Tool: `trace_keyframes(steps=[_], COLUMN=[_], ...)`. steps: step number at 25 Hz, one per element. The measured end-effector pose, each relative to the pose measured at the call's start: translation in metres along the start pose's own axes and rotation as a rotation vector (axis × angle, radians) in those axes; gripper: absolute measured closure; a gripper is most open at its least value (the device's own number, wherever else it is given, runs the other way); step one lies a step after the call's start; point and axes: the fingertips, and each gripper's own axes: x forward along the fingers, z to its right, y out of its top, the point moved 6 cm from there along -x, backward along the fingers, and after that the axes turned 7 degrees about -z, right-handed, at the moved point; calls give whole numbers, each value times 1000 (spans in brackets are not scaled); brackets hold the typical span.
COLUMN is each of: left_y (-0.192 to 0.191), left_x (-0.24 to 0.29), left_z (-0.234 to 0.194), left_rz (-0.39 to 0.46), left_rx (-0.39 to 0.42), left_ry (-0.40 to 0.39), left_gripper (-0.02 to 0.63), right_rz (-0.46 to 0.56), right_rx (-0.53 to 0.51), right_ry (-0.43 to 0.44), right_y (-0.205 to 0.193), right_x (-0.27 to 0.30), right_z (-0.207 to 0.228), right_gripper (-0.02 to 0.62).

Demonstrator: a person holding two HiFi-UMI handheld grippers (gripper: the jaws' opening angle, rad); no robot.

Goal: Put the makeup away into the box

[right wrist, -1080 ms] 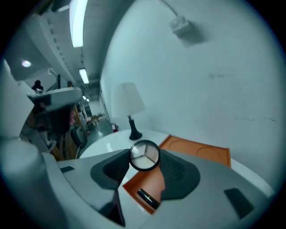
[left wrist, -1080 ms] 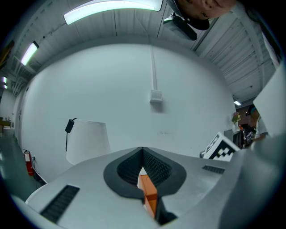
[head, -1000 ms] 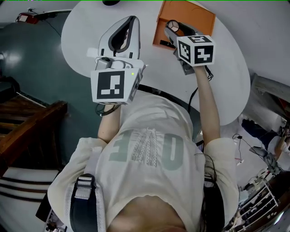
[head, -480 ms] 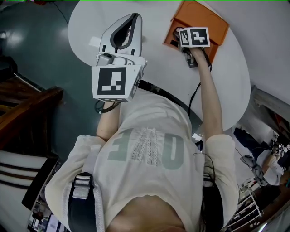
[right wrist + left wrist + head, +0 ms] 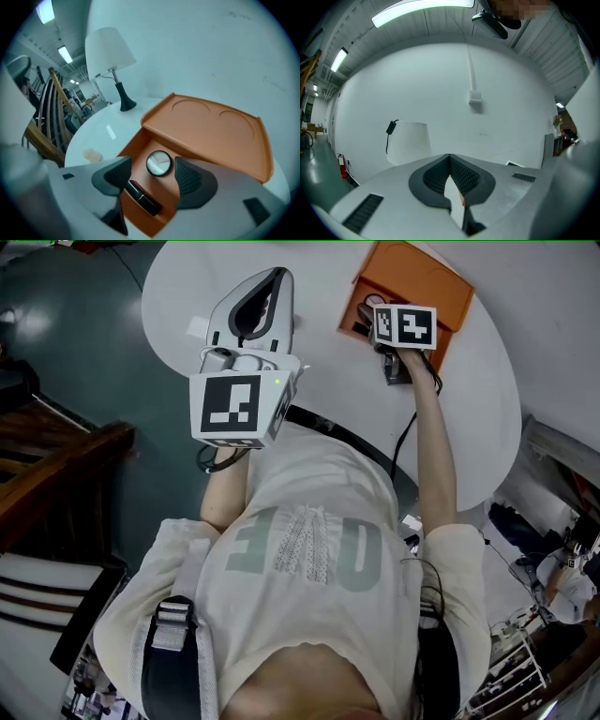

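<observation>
- White round desk [image 5: 487, 409] under a pale wall. An orange box [image 5: 211, 136], lid up, sits at its far right edge.
- Right gripper [image 5: 153, 165] hangs over the box. Its jaws have just opened wide and pinch nothing.
- In the box below it lie a round compact [image 5: 159, 164] and a black lipstick [image 5: 143, 197], whose long axis slants across the jaw gap.
- Left gripper [image 5: 450, 164] is pressed together and empty, at the desk's near left.
- A small pale thing [image 5: 91, 154] on the desk left of the box is probably next. It lies towards the left gripper's side.

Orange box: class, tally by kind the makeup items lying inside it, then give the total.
Round compact: 1
Black lipstick tube: 1
Total in the orange box: 2
</observation>
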Motion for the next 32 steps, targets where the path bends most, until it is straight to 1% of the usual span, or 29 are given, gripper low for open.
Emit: trace_keyframes(steps=[1,2,3,4,5,6,7,8,10,11,13,16,20,21,23,25,26,27,28,29,30,32], left_y=[1,3,4,6,7,8,10,12,20,23,26,27,26,26,25,25,23,20,16,13,10,5], left_x=[1,1,2,3,3,3,3,3,3,3,3,0,2,1,0,-3,-5,-8,-11,-14,-17,-22], left_z=[1,2,3,5,7,8,10,12,18,21,26,27,31,30,23,15,10,4,-1,-7,-13,-26], left_rz=[4,10,17,24,29,32,36,45,69,83,103,106,91,83,84,97,92,78,62,46,37,39], left_rx=[1,4,8,13,17,19,20,22,34,43,55,56,39,42,48,45,43,39,31,20,12,7], left_ry=[1,2,5,6,6,5,4,3,-2,-11,-30,-41,-35,-25,-1,28,48,74,103,129,147,160], left_gripper=[600,600,600,600,600,600,600,600,600,600,600,600,600,600,600,600,600,600,600,600,600,600], right_rz=[48,121,223,346,474,592,689,765,864,901,954,975,943,917,853,823,817,806,788,764,737,683], right_rx=[12,40,84,140,193,224,220,182,91,68,56,54,58,42,-12,-72,-108,-154,-209,-267,-320,-394], right_ry=[3,-2,-9,-13,-11,-11,-26,-63,-157,-184,-197,-180,-127,-93,4,106,156,205,247,276,287,278], right_y=[2,5,8,11,11,9,5,0,-8,-12,-16,-17,-17,-15,-7,2,6,8,9,7,4,-4], right_x=[-14,-31,-53,-76,-101,-125,-148,-167,-195,-204,-218,-223,-212,-207,-192,-175,-165,-154,-141,-128,-114,-86], right_z=[0,1,3,5,7,7,5,3,-4,-6,-11,-17,-17,-22,-41,-65,-78,-91,-105,-117,-128,-146], right_gripper=[316,316,318,318,332,385,503,592,592,592,592,592,592,592,592,592,575,499,373,321,321,321])
